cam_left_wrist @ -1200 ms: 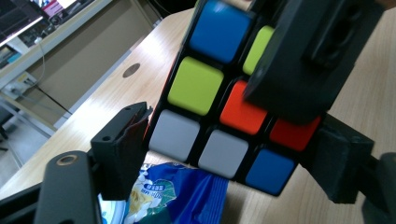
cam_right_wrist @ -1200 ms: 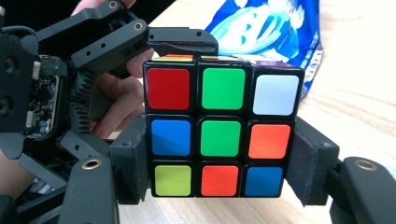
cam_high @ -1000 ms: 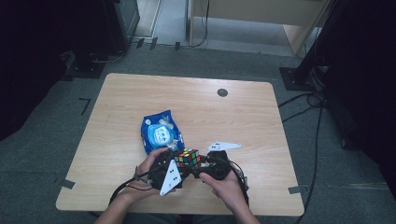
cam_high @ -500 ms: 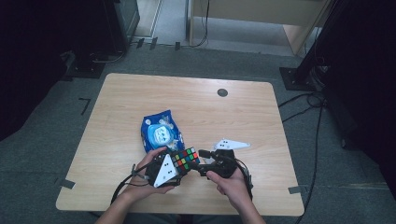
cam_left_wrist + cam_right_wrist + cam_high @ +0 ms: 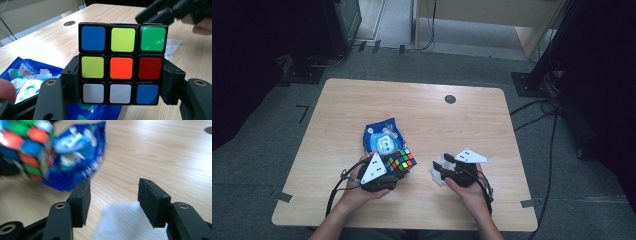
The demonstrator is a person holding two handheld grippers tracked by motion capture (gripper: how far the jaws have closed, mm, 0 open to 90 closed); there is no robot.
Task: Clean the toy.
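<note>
A scrambled Rubik's cube (image 5: pixel 401 161) is held off the table near the front edge, with my left gripper (image 5: pixel 398 168) shut on it. In the left gripper view the two pads clamp the cube (image 5: pixel 121 65) at its left and right sides, my left gripper (image 5: pixel 121 82) low on it. To the right, my right gripper (image 5: pixel 440 162) hovers low over a white wipe (image 5: pixel 437 177). Its jaws have just been closing. In the right gripper view my right gripper (image 5: pixel 113 200) still stands open, the wipe (image 5: pixel 125 222) lying below and between the pads, not pinched.
A blue snack pack (image 5: pixel 381 137) lies on the wooden table (image 5: pixel 437 120) just behind the cube, and the blue pack (image 5: pixel 80 157) is left of my right jaws. A round black grommet (image 5: pixel 450 99) sits near the far edge. Cables trail to the floor.
The grippers have drawn apart. The right one left the cube, moved right and sank over the white wipe, its jaws narrower. The left one carried the cube slightly left.
</note>
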